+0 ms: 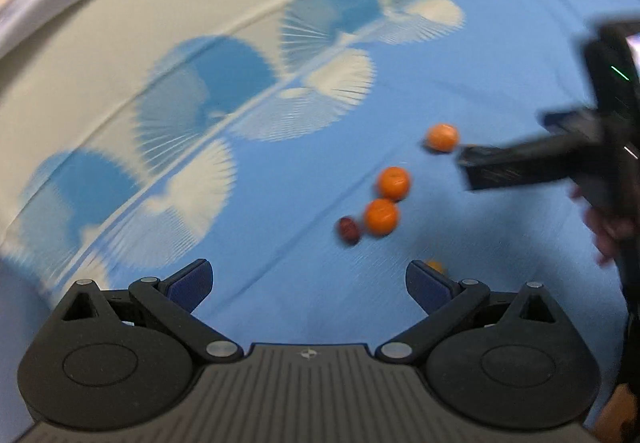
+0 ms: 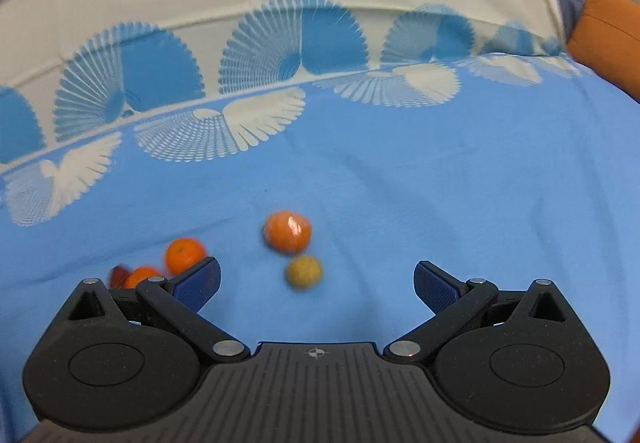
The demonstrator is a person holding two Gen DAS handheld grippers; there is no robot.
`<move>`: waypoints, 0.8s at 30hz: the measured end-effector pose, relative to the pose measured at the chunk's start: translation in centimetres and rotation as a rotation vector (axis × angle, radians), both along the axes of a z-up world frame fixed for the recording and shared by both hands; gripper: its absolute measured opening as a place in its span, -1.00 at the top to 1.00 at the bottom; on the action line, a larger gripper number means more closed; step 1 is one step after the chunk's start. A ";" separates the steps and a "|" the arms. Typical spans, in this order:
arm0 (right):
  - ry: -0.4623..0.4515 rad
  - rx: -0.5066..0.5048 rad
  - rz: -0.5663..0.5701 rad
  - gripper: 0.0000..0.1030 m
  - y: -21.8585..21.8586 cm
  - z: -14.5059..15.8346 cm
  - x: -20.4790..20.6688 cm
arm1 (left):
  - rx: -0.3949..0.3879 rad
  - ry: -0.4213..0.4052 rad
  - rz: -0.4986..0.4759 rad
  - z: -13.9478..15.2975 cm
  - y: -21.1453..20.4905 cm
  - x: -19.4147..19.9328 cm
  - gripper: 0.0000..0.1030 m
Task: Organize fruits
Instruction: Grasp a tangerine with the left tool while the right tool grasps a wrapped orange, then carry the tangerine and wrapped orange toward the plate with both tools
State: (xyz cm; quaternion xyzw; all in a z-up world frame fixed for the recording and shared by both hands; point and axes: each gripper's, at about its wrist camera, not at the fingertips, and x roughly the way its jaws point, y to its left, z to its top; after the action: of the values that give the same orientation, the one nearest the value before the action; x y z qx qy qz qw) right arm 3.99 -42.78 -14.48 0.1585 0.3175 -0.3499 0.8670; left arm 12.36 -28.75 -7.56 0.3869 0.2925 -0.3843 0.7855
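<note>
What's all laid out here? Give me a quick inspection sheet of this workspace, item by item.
Surface: blue cloth with white fan print, cream band at the far edge.
Job's things: three oranges, one dark red fruit, one small yellowish fruit, all loose on the cloth.
Clutter: nothing seen.
Grippers: left gripper open, empty; right gripper open, empty, with the yellowish fruit just ahead of it.
Cables: nothing seen.
Surroundings: orange cushion at the far right; a hand holding the right gripper.
</note>
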 end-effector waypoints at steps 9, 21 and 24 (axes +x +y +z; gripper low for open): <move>0.072 0.000 0.032 -0.98 -5.1 -4.8 5.4 | 0.142 0.077 -0.227 -8.4 -7.9 4.5 -0.99; 0.043 -0.070 0.089 0.30 -3.8 -4.7 5.9 | 0.147 0.185 -0.255 -9.8 -9.6 6.0 0.30; -0.007 -0.116 0.019 0.30 -4.3 -3.9 4.9 | 0.097 0.183 -0.200 -8.2 -8.5 6.0 0.30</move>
State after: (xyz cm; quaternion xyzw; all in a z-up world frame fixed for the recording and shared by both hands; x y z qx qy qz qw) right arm 8.90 -47.09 -18.41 0.1061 0.2951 -0.3590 0.8791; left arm 18.33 -37.23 -15.79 0.4150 0.3409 -0.4796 0.6940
